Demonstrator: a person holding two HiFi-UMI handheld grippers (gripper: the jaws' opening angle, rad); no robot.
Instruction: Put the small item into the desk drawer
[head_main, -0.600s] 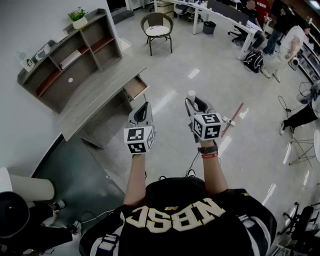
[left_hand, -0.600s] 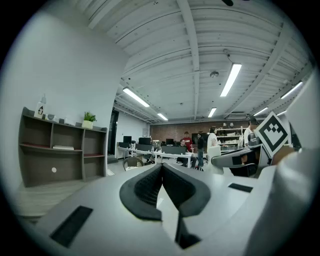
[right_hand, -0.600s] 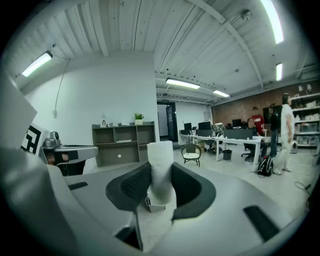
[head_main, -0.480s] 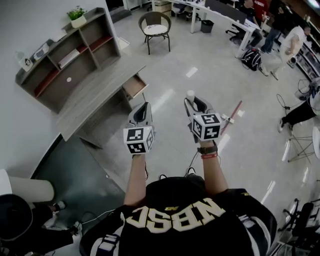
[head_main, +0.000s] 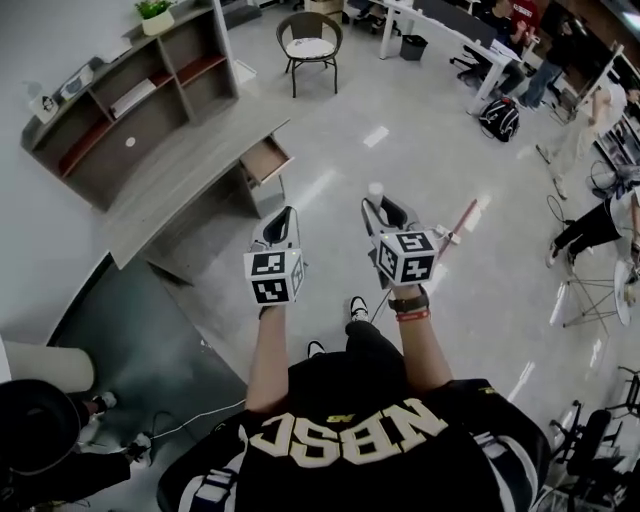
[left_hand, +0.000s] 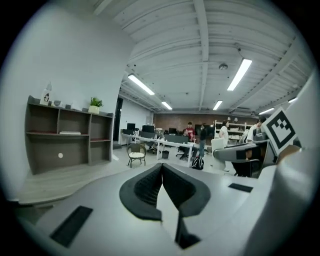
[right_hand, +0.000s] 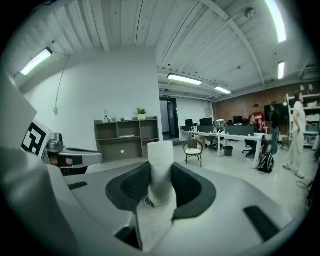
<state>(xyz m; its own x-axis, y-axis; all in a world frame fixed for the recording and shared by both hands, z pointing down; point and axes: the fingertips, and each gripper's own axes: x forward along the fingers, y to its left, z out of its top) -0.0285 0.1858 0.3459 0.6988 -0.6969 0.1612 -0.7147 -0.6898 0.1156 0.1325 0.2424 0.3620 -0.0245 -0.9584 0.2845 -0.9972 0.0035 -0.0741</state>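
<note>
In the head view a grey desk (head_main: 185, 175) with a shelf unit (head_main: 120, 95) stands at the upper left, and its small drawer (head_main: 265, 160) is pulled open at the right end. My right gripper (head_main: 378, 208) is shut on a small white cylinder (head_main: 375, 191), held upright over the floor well to the right of the drawer. The right gripper view shows the white cylinder (right_hand: 161, 157) pressed between the dark pads (right_hand: 134, 186) of that right gripper (right_hand: 161, 175). My left gripper (head_main: 279, 226) hangs beside it, shut and empty, and its pads (left_hand: 146, 185) meet at the tip.
A round chair (head_main: 310, 48) stands beyond the desk. Long white tables (head_main: 450, 35) with several people and a backpack (head_main: 497, 117) fill the far right. A red and white stick (head_main: 462, 216) lies on the floor near my right gripper. A dark mat (head_main: 140, 330) lies at the left.
The person has stepped forward; a shoe now shows below the grippers. The view has shifted slightly. Both grippers keep the same pose, the cylinder still in the right one.
</note>
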